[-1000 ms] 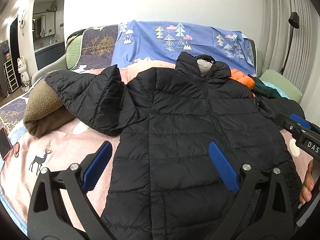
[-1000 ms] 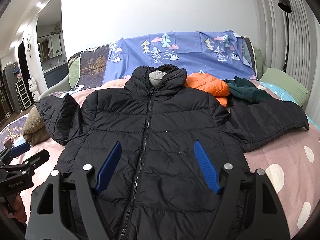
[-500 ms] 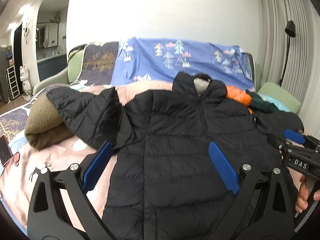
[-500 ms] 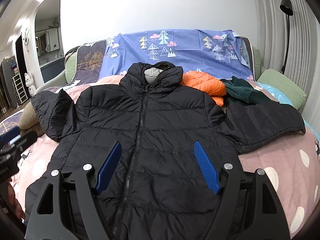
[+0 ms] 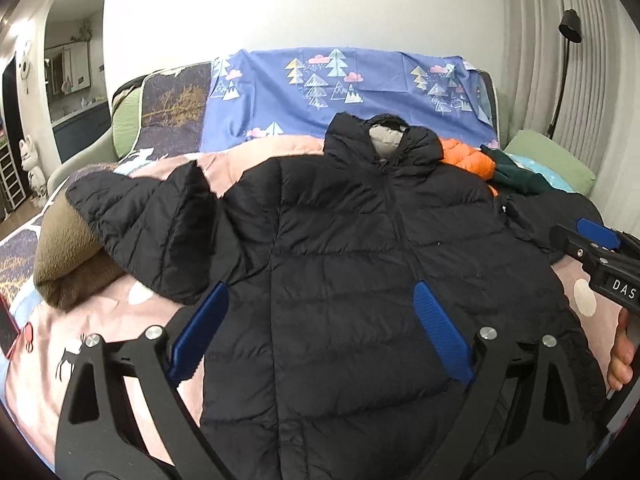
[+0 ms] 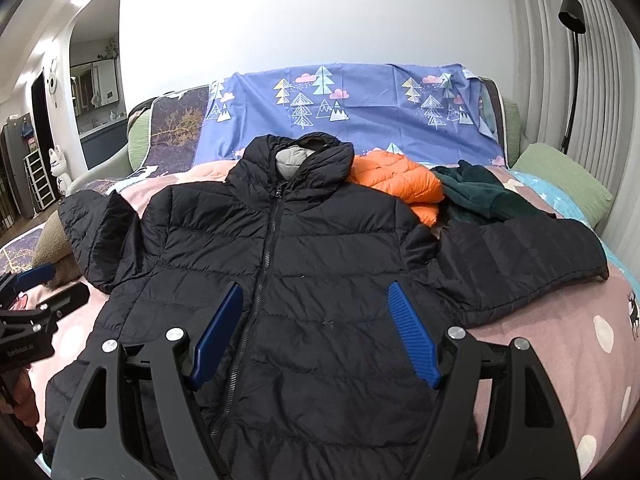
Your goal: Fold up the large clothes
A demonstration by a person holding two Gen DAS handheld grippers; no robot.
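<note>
**A:** How far along is the folding?

**B:** Barely begun, I'd judge. The black puffer jacket [image 6: 304, 280] lies front-up and zipped on the bed [image 6: 560, 340], collar toward the wall. Its body is spread flat, with no fold in it that I can see.

**A:** And the sleeves?

**B:** One sleeve [image 6: 516, 264] stretches out flat toward the green pillow side. The other sleeve [image 5: 156, 228] is draped over a brown rolled blanket [image 5: 64, 264] and looks partly doubled on itself, though the fisheye edge makes that hard to settle.

**A:** Are the claws holding anything?

**B:** No. The left claw [image 5: 320, 332] hangs over the lower half of the jacket with its blue fingers spread wide and nothing between them. The right claw [image 6: 316, 332] is the same, gaping over the zip.

**A:** So what's left?

**B:** Everything, really: both sleeves in across the chest, then the body folded up. The orange jacket [image 6: 396, 184] and dark green garment [image 6: 476, 196] behind also lie unfolded.
</note>
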